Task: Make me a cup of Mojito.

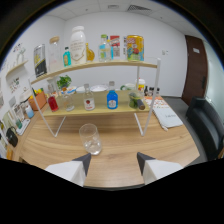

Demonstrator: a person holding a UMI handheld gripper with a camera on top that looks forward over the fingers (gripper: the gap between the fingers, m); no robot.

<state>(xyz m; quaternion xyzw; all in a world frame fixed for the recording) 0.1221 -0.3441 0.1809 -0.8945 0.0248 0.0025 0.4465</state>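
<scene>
Gripper [114, 161] was spread wide, two white fingers [70, 171] low in view with nothing between them. Both hovered over the wooden table [165, 145].

Just ahead of the left finger, slightly beyond its tip, stood an empty clear glass [90, 138], upright on the table, not touching either finger.

Beyond the glass sat a two-tier white-framed shelf [95, 65] with wooden boards. Lower tier, left to right: small red bottle [52, 103], a clear glass, clear bottle with red label [88, 100], blue bottle [112, 99], dark green bottle lying tilted [136, 101], a few small jars behind; contents too small to tell. A small green plant [63, 81] was at the left end, looks like mint but can't confirm.

Upper tier: dark can-like container [40, 60], clear jar [54, 54], small blue-label bottle [67, 56], large white jug [77, 45], amber bottle, then several colourful cartons and packs [134, 47] to the right.

Right of the shelf on the table lay a white paper or booklet [167, 117]. Further right, a black chair [207, 122]; behind it a dark brown door [194, 70]. Left wall held more small shelves with items, unclear.
</scene>
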